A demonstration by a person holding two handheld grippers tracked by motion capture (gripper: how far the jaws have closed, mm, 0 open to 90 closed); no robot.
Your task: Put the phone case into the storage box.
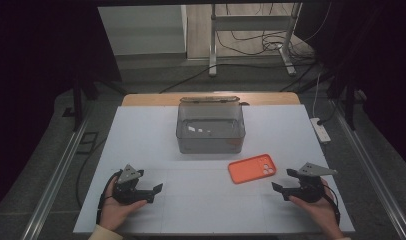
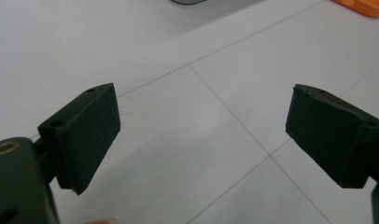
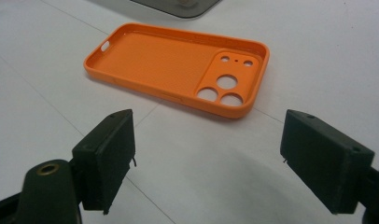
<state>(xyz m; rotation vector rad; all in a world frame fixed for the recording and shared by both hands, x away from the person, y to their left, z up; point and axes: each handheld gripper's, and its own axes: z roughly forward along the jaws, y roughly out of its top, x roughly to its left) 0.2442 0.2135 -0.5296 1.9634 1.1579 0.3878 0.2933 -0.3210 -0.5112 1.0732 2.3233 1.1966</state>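
An orange phone case (image 1: 252, 168) lies inner side up on the white table (image 1: 141, 135), right of centre; its camera holes point right. In the right gripper view the case (image 3: 178, 65) lies just beyond my right gripper (image 3: 206, 126), whose jaws stand wide apart with nothing between them. From above, the right gripper (image 1: 283, 180) rests near the front right, a short way from the case. My left gripper (image 1: 150, 181) sits at the front left, open and empty. Its jaws (image 2: 201, 107) frame bare table, with a corner of the case (image 2: 365, 5) far off.
A grey see-through box (image 1: 211, 125) with its lid hinged back stands at the middle back of the table. A white power strip (image 1: 321, 131) lies on the floor off the right edge. Cables and a metal stand (image 1: 251, 30) sit beyond the far edge.
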